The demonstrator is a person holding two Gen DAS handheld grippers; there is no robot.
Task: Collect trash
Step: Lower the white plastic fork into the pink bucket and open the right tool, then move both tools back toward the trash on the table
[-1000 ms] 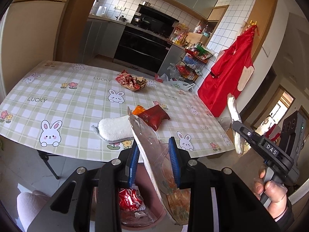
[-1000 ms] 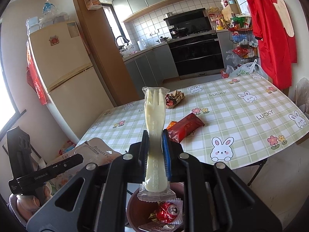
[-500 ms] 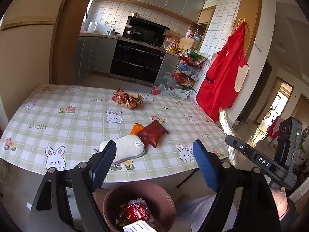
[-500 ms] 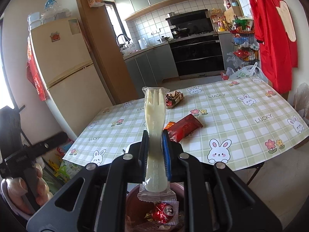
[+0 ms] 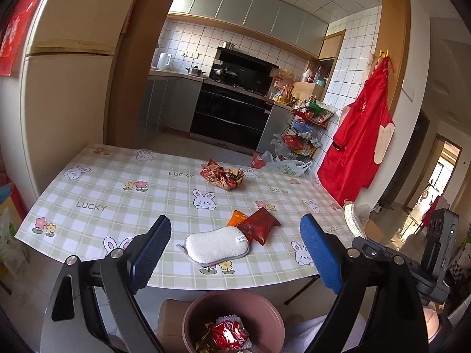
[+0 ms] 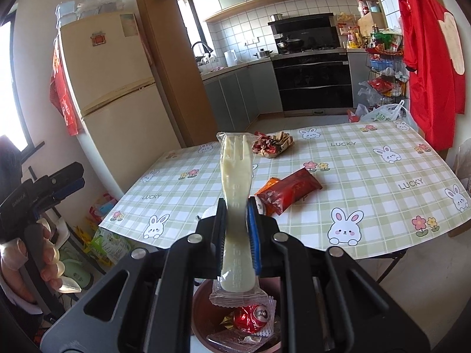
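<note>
Holding a crushed red can (image 5: 228, 335), the bin (image 5: 206, 303) sits below the opening, empty left hand-held gripper (image 5: 235, 253).

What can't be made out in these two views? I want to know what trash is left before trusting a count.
- Bin: its lower half is cut off by the frame's bottom edge in the left view; in the right view the right gripper and the wrapped fork cover much of it.
- Sponge: nearly all hidden behind that gripper in the right view.
- Crumpled wrappers: too small to count.
</note>
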